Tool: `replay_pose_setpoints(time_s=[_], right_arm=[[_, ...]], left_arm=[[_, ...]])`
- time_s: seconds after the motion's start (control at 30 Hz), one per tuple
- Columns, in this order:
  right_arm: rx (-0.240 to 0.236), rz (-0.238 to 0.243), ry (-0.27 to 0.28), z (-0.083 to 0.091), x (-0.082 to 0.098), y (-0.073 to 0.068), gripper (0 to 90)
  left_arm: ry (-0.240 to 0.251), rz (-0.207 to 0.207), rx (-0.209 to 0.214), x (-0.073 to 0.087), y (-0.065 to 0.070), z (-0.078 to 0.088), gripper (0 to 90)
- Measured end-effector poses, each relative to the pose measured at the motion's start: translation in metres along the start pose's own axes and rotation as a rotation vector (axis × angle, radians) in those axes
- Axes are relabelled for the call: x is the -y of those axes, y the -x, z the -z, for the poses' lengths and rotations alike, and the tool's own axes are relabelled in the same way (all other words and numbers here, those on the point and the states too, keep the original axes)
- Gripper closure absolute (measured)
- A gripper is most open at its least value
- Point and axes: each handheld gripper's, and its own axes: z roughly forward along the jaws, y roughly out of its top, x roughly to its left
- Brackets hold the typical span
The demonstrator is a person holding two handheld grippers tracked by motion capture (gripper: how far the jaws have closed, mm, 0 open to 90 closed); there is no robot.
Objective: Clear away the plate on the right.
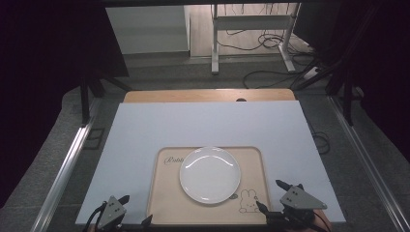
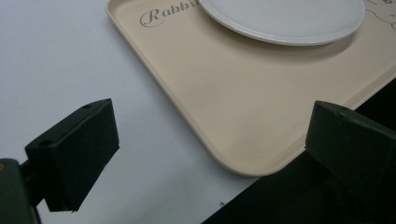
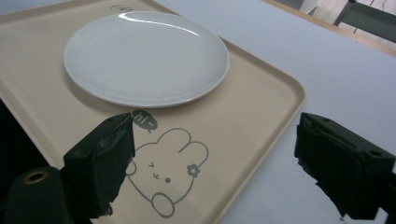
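High view puts your beige rectangular plastic tray (image 1: 208,212) at lower centre, its long axis running up the frame, and a round white ceramic plate (image 1: 210,174) resting on it. Your left gripper (image 1: 130,210) and right gripper (image 1: 271,195) flank its two near corners, both gaping and empty; the corners lie between each pair of jaws, untouched.
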Motion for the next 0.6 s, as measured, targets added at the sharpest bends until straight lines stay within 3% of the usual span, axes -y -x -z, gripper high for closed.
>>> replay_pose_setpoints(time_s=[0.43, 0.6], right_arm=[[0.056, -0.059, 0.018, 0.008, 0.016, 0.008, 1.9], [0.053, -0.077, 0.023, 0.01, 0.024, 0.009, 0.6]], left_arm=[[-0.001, 0.0, -0.001, 0.0, 0.0, 0.0, 2.3], [-0.001, -0.001, -0.001, 0.0, 0.0, 0.0, 2.3]])
